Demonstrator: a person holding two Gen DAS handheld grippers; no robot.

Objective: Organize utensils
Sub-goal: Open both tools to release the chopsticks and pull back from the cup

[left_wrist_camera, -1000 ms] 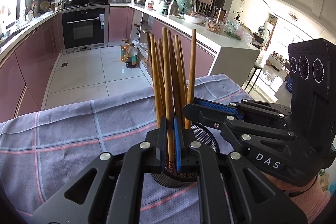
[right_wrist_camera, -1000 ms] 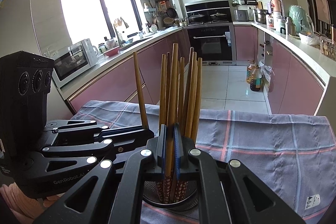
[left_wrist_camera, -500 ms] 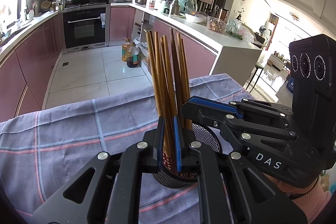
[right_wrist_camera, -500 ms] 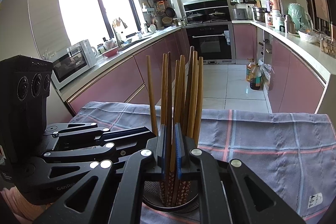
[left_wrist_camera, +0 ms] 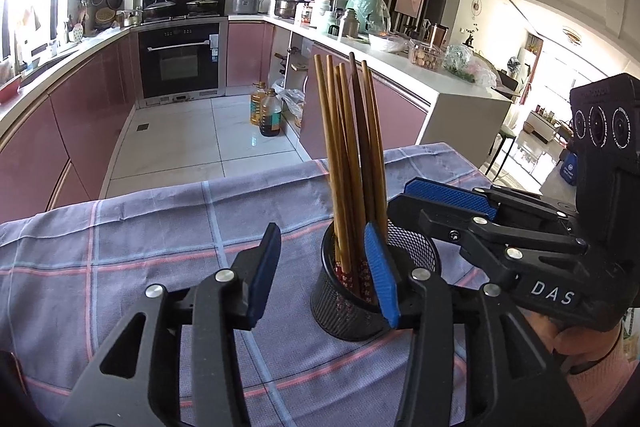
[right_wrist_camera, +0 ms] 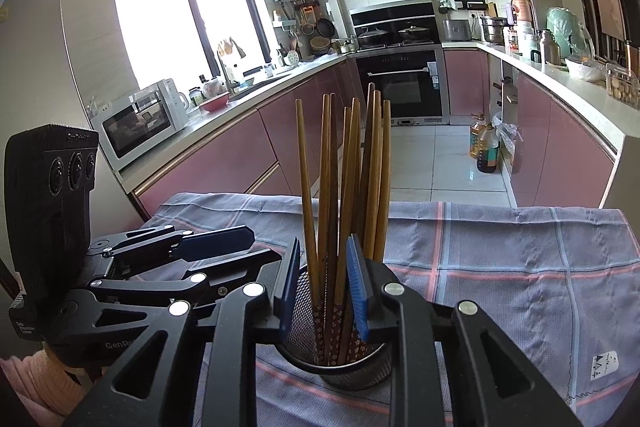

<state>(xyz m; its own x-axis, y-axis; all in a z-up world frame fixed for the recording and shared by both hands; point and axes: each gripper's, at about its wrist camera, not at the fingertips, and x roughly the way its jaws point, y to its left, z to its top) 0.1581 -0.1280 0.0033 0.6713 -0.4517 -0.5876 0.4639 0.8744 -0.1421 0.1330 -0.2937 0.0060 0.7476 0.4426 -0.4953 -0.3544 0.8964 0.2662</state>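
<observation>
A black mesh cup [left_wrist_camera: 352,311] stands on the checked cloth and holds several wooden chopsticks [left_wrist_camera: 348,163] upright. My left gripper [left_wrist_camera: 320,275] is open just left of the cup; its right pad touches the cup's rim. My right gripper [right_wrist_camera: 326,287] is open, its blue pads on either side of the chopsticks [right_wrist_camera: 348,179] above the cup [right_wrist_camera: 344,367]. The right gripper shows in the left wrist view [left_wrist_camera: 448,203], behind the cup. The left gripper shows in the right wrist view [right_wrist_camera: 224,247], left of the cup.
The grey-blue checked cloth [left_wrist_camera: 120,251] covers the table, whose far edge drops to the kitchen floor. A white label [right_wrist_camera: 602,365] is sewn at the cloth's right corner. Pink cabinets, an oven and counters lie beyond.
Both grippers were shut on chopsticks above the cup; now both have opened and let them go. The chopsticks have dropped lower into the cup.
</observation>
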